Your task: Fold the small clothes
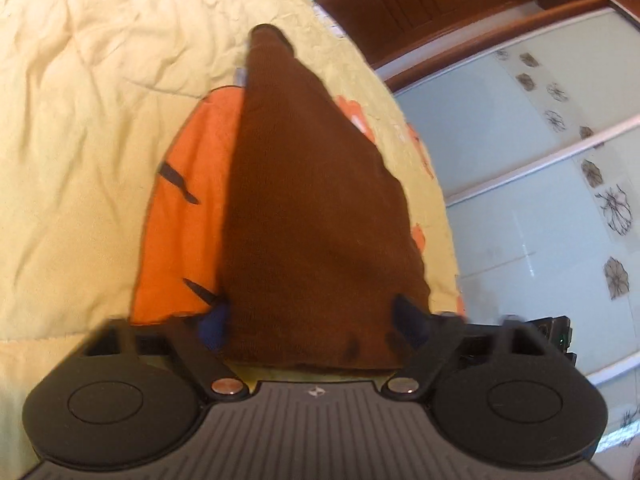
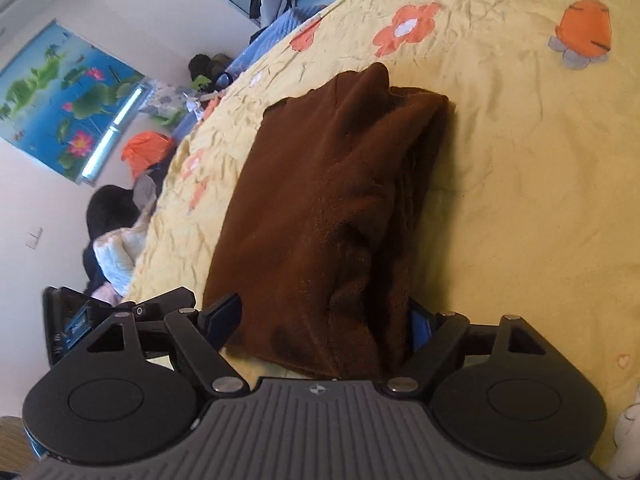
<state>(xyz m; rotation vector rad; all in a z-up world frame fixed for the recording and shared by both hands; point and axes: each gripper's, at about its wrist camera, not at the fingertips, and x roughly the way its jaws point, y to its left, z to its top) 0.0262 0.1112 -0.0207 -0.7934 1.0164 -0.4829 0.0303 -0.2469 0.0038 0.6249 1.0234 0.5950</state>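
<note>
A brown knitted garment point(image 1: 316, 216) lies on the yellow bedspread point(image 1: 80, 120), folded into a long bundle. In the left wrist view my left gripper point(image 1: 316, 324) stands wide, one fingertip on each side of the garment's near edge, with the cloth between the jaws. In the right wrist view the same garment point(image 2: 328, 208) lies in thick folds, and my right gripper point(image 2: 324, 320) also stands wide around its near end, blue pads point(image 2: 420, 328) against the cloth on both sides.
The bedspread point(image 2: 520, 160) carries orange flower and carrot prints point(image 1: 188, 220). A glass sliding wardrobe point(image 1: 540, 200) stands past the bed's edge. Piled clothes point(image 2: 116, 240) lie beside the bed, under a lotus poster point(image 2: 68, 100).
</note>
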